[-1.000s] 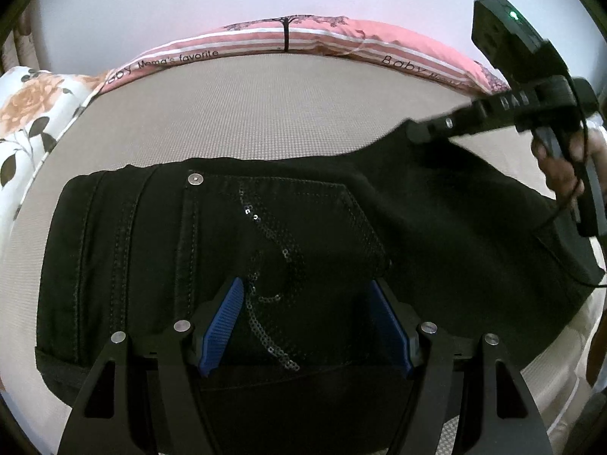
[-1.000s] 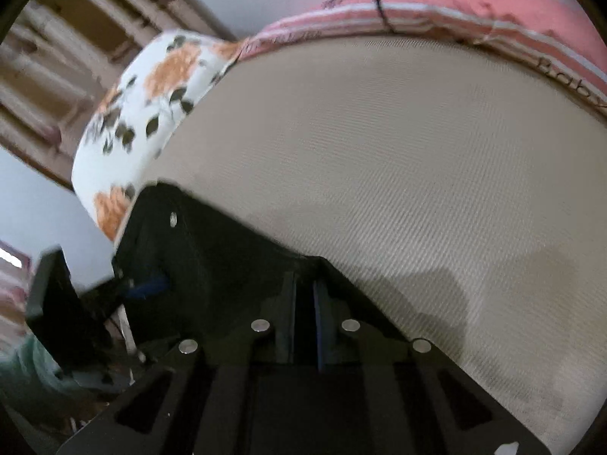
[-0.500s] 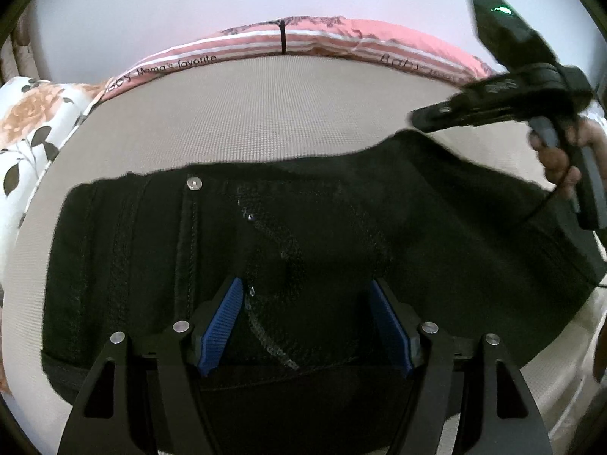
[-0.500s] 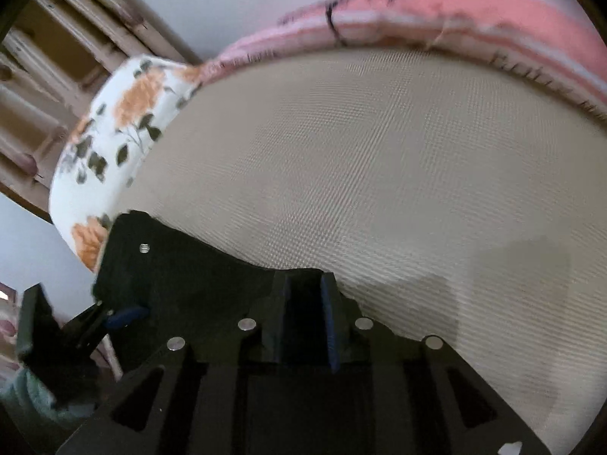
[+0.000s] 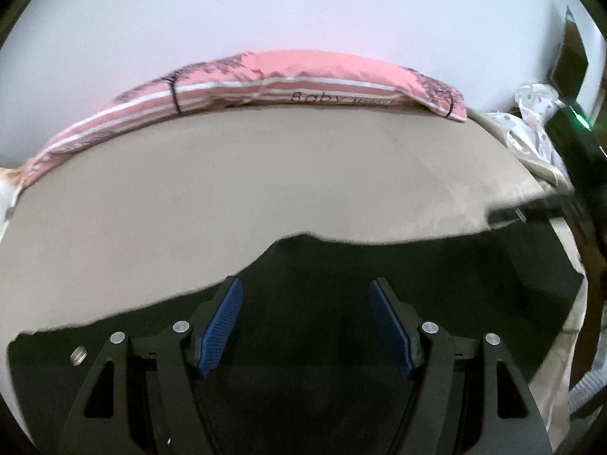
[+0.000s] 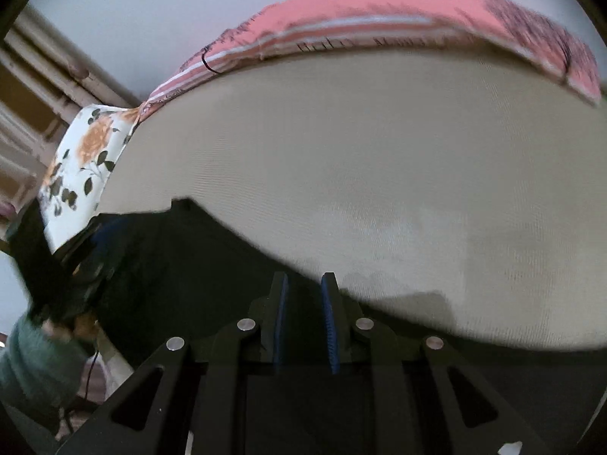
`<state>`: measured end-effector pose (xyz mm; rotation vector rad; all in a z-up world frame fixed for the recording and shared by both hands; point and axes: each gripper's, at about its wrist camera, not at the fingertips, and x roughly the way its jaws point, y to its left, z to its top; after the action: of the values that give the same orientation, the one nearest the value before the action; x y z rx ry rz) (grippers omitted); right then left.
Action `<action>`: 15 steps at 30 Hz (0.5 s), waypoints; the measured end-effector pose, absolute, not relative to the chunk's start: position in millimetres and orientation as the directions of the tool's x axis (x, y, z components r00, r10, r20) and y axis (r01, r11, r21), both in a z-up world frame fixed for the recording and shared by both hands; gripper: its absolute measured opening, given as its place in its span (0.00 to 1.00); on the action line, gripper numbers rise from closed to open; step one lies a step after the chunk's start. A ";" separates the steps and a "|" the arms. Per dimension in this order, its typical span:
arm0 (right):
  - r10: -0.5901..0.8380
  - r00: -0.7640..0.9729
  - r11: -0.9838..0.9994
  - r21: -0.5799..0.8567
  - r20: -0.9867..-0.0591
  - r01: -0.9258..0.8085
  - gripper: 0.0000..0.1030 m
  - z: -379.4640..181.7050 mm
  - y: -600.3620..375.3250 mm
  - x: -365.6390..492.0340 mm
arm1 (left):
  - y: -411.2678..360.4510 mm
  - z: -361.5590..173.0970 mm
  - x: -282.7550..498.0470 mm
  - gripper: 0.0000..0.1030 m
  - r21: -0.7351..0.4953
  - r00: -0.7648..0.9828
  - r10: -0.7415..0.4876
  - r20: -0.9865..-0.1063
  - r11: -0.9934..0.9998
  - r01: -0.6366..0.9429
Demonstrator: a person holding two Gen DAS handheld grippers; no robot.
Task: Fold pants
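Observation:
Black pants (image 5: 436, 276) lie across the near part of the beige bed, a metal button (image 5: 77, 354) at the lower left. My left gripper (image 5: 305, 295) is open, its blue pads (image 5: 222, 326) wide apart just above the dark cloth. In the right wrist view the pants (image 6: 182, 265) spread to the lower left. My right gripper (image 6: 303, 292) has a narrow gap between its pads, with dark cloth there; whether it grips the cloth is unclear. It shows at the right edge of the left wrist view (image 5: 508, 214), blurred.
The beige mattress (image 5: 265, 174) stretches far behind the pants. A pink striped pillow (image 5: 303, 79) lies along the far edge by the wall. A floral pillow (image 6: 83, 159) lies at the left. Crumpled white cloth (image 5: 538, 113) sits at the far right.
Both grippers have pulled back toward the near side; the pants now sit lower in both views. The right gripper's pads have parted slightly from fully shut. The left gripper stays open.

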<state>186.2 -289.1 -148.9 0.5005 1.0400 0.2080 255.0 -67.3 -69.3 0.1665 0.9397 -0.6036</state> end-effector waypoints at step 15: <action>0.209 0.550 0.922 0.350 -0.809 0.164 0.19 -167.7 -286.2 161.4 | -75.5 -98.7 283.4 0.68 -0.101 0.428 -0.336 -0.839 0.869 0.484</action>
<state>161.4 -286.2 -167.7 0.4131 0.9957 0.0274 283.4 -75.5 -98.7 0.1647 1.0063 -0.5152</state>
